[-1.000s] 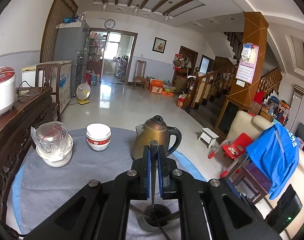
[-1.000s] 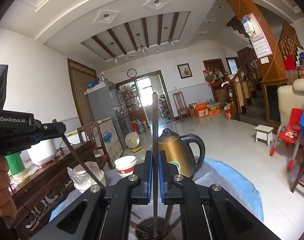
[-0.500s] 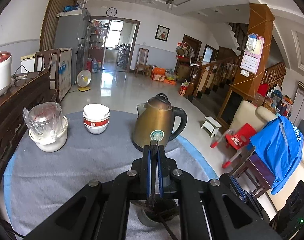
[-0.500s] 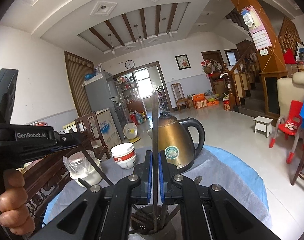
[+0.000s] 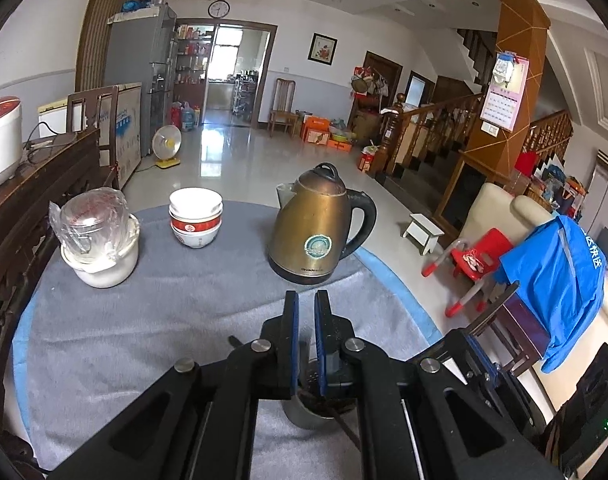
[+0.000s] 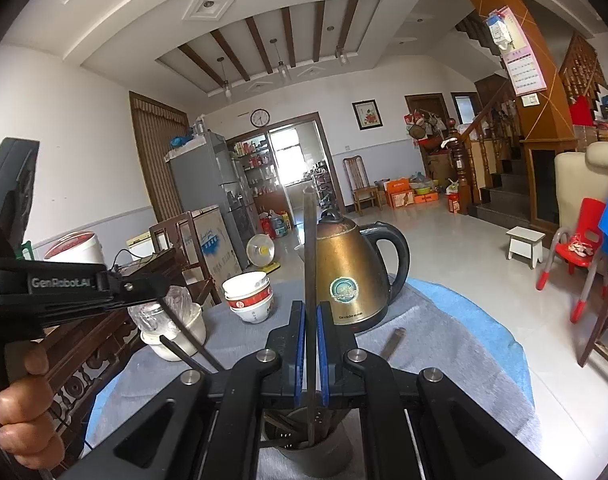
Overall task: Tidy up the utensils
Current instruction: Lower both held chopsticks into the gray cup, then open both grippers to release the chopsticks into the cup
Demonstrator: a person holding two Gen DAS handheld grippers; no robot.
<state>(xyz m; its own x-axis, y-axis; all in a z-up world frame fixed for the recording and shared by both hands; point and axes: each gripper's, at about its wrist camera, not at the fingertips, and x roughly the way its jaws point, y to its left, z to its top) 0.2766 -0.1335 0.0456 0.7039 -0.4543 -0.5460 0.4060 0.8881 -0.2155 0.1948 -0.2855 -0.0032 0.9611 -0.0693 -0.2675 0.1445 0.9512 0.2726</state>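
On the grey cloth point(image 6: 443, 344) covering the round table, a metal utensil cup point(image 6: 319, 460) stood directly beneath both grippers, with dark utensil handles inside it. The right gripper point(image 6: 311, 316) was clamped on a long flat metal utensil point(image 6: 309, 248), held upright with its lower end down in the cup. The left gripper point(image 5: 306, 308) hung over the same cup point(image 5: 307, 420), its jaws nearly together; whether they pinched anything I could not tell from its own view. From the right camera, a thin dark rod point(image 6: 184, 330) slanted down from the left gripper toward the cup. A person's hand point(image 6: 20, 412) held that tool. Another flat utensil point(image 6: 393, 343) lay on the cloth near a brass-coloured kettle point(image 6: 349, 276). Stacked bowls point(image 6: 250, 294) stood left of it.
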